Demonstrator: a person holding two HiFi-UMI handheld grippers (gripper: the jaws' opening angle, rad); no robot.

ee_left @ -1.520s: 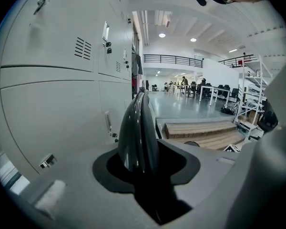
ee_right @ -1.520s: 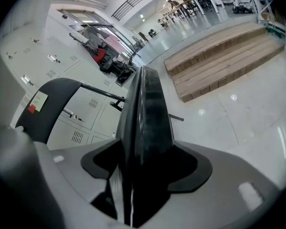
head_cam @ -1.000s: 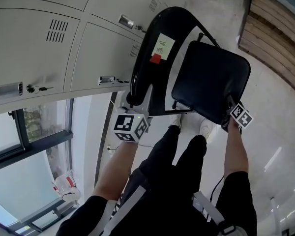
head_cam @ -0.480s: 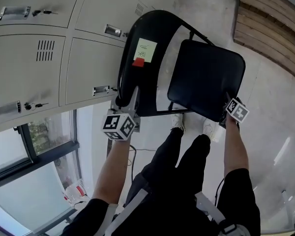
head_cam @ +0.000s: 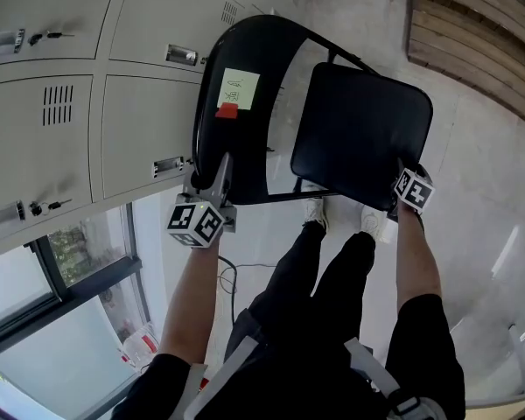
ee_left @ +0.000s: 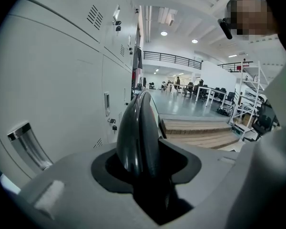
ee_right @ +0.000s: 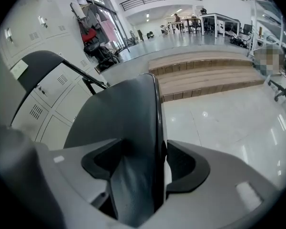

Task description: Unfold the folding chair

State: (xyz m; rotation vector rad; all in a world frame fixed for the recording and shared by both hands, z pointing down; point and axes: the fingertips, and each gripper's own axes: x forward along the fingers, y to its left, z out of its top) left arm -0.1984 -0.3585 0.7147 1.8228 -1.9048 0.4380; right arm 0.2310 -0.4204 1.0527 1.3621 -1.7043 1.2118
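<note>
The folding chair [head_cam: 315, 121] stands just in front of me, beside the grey lockers [head_cam: 61, 103] and above my shoes; my left gripper [head_cam: 220, 169] has its jaws closed on the lower end of the backrest [head_cam: 212, 125], though they have just been easing a little wider with that edge between them; my right gripper [head_cam: 404, 175] has its jaws on the near corner of the seat [head_cam: 359, 129], and they have just been closing in, the padded edge filling the gap so that both pads bear on it.

I judge the unfolding well along; from above, the seat is swung clear of the backrest with an open gap and a cross tube between them, so the chair is no longer flat; what seems left is to press the seat fully down, see the legs planted on the floor [head_cam: 481, 191], and let go; whether the legs are spread or touching the floor I cannot tell, as the seat hides them.

The head view alone shows the whole chair, the yellow note [head_cam: 241, 84] and the red tag [head_cam: 227, 110] on the backrest; the left gripper view shows how thin that backrest edge [ee_left: 138, 132] is as it sits in my jaws; the right gripper view shows the seat [ee_right: 128, 123] edge-on, the backrest [ee_right: 35, 66] off to one side, and the wooden steps [ee_right: 205, 75] beyond.
</note>
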